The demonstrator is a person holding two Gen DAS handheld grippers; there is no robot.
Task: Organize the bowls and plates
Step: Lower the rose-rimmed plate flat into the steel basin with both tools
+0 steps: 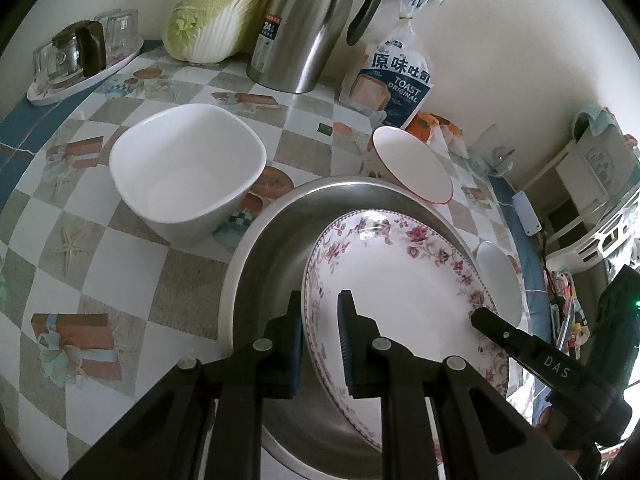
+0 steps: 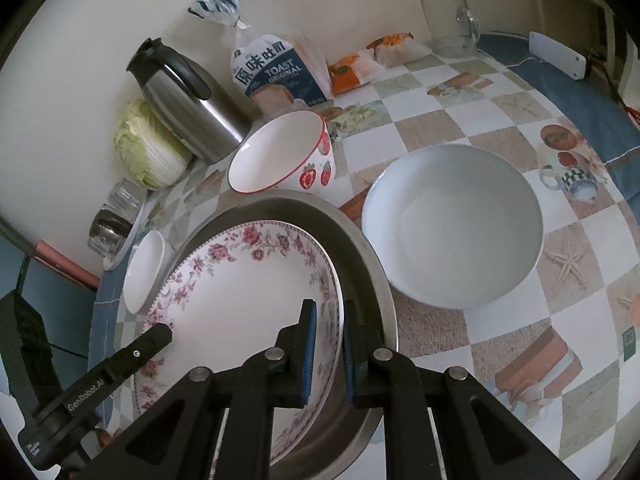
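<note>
**Floral plate going into the steel basin**

Both grippers are clamped on the floral plate (image 1: 400, 280), left gripper (image 1: 320, 344) on one rim, right gripper (image 2: 329, 350) on the opposite rim. It sits tilted inside the steel basin (image 1: 272, 248); whether it has touched bottom is hard to tell. Next: settle it flat, then release both sides evenly.

This is a home kitchen or dining corner. A table (image 2: 460, 120) wears a checkered oilcloth printed with starfish and gift boxes, pushed against a plain cream wall. Along the wall stand a napa cabbage (image 1: 218, 12), a steel thermal carafe (image 1: 316, 24), a bag of toast bread (image 1: 394, 80) and a tray of glass tumblers (image 1: 80, 64). Household crockery is spread across the table.
</note>
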